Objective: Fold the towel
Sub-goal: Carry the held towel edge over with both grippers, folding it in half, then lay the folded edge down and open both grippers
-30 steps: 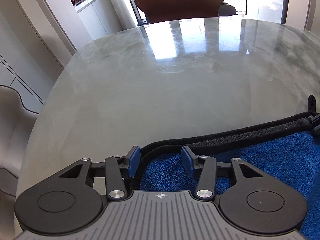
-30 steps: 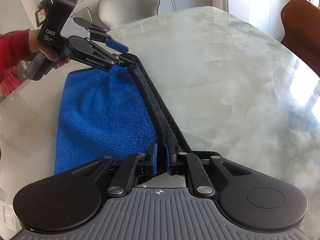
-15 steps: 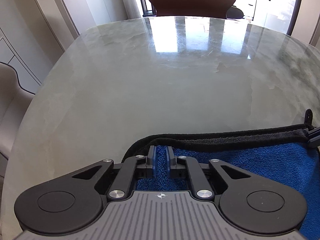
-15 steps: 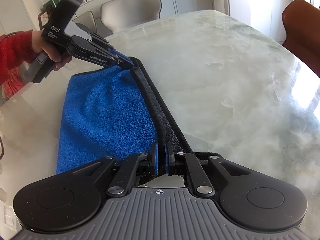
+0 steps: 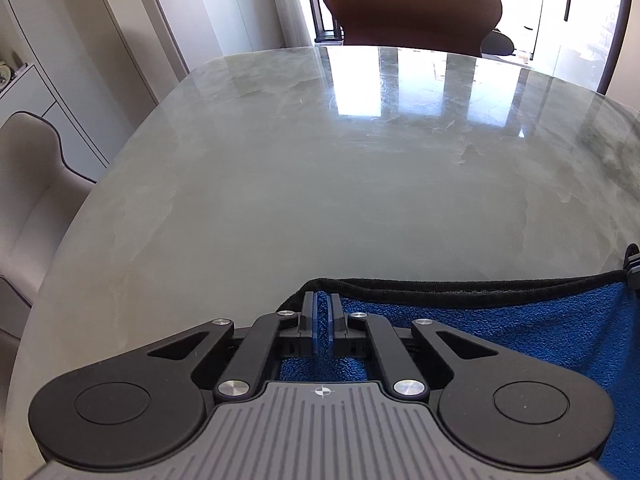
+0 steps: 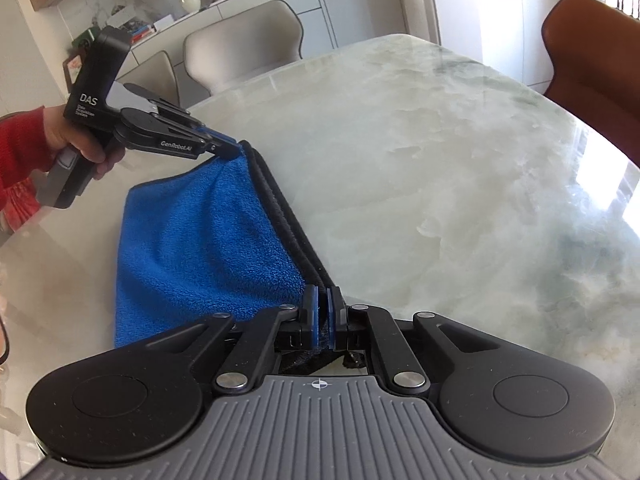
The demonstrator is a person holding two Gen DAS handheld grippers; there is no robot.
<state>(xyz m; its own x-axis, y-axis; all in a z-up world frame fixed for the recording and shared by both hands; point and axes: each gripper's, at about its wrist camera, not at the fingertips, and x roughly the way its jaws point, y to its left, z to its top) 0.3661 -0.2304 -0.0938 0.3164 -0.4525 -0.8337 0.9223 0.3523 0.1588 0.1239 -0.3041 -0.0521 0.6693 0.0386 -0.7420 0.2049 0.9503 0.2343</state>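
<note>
From your left wrist camera, your left gripper point(image 5: 322, 322) has its blue pads squeezed nearly together on a corner of the blue terry towel with the black edge band point(image 5: 500, 328); the black band runs off to the right from that pinch, pulled fairly taut, and the blue side spreads out below it toward the right of the view; the pale green-grey polished marble worktop point(image 5: 320, 184) fills everything ahead; a brown leather chair point(image 5: 412, 4) sits at the far end, and a cream upholstered chair point(image 5: 28, 200) is off the left edge.

Over on your right wrist camera, your right gripper point(image 6: 322, 320) is pinched tight on the other corner of that towel point(image 6: 200, 248), black band caught between the pads; the banded edge stretches up and away to your left gripper point(image 6: 228, 150), which holds its corner raised above the worktop point(image 6: 440, 168); the blue cloth sags down between the two grips and its lower part seems to rest on the stone, though you can't see the contact clearly; your left hand point(image 6: 80, 148), red sleeve showing, is wrapped round the black handle; two cream chairs point(image 6: 240, 56) stand behind the worktop in front of a white sideboard point(image 6: 256, 0).
</note>
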